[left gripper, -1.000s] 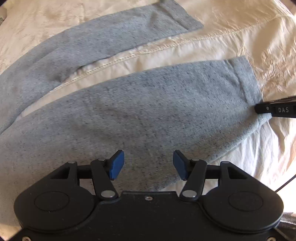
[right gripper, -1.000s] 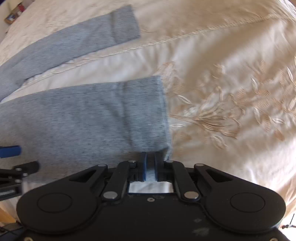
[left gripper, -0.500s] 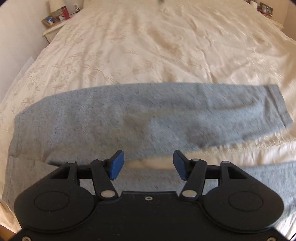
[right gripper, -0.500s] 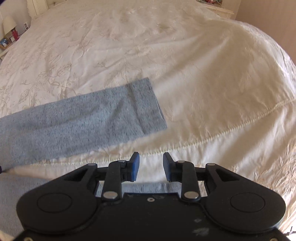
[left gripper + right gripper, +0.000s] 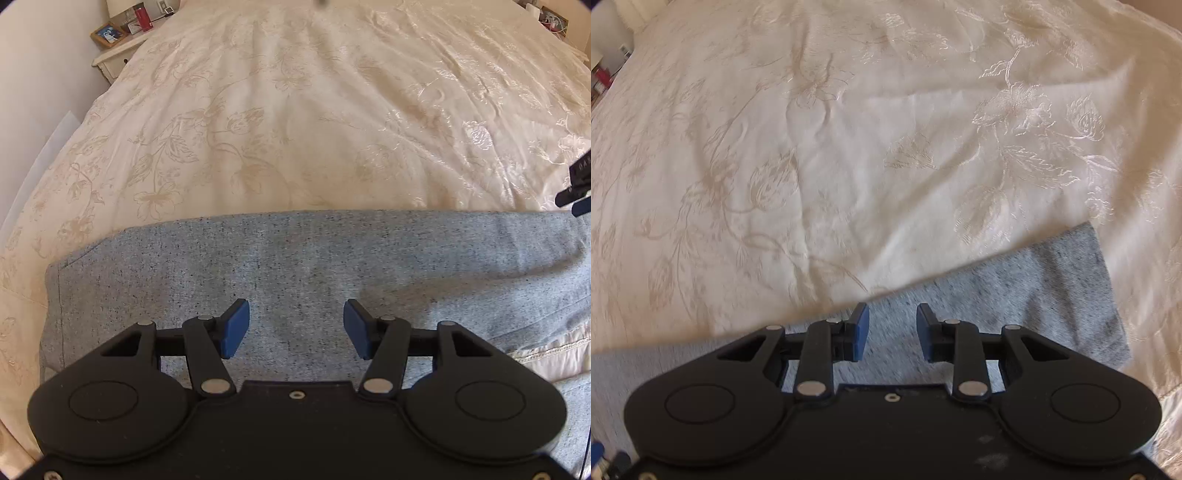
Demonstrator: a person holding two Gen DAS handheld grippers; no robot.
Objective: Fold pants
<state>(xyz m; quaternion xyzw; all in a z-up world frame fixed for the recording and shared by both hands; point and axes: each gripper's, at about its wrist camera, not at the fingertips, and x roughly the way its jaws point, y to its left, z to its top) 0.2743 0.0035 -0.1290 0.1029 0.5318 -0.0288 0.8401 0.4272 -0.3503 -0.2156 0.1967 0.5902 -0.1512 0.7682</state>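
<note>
Grey flecked pants [image 5: 332, 258] lie flat across a cream bedspread, the waistband end [image 5: 53, 295] at the left. My left gripper [image 5: 295, 314] hovers over the upper part of the far leg; its blue pads are apart, closing slightly, with nothing between them. In the right wrist view the same leg [image 5: 1034, 295] runs to its cuff [image 5: 1100, 291] on the right. My right gripper [image 5: 892, 317] hangs open above the leg's far edge, short of the cuff, holding nothing. Its black tip [image 5: 578, 184] shows at the left wrist view's right edge.
The embroidered bedspread [image 5: 295, 110] stretches far beyond the pants. A white nightstand [image 5: 114, 55] with a picture frame and a red can stands at the back left by the wall. The near leg [image 5: 572, 406] lies at the lower right past a stitched seam [image 5: 546, 354].
The right gripper let go of the near leg's cuff corner and opened. Both grippers travelled from the near leg across to the far leg.
</note>
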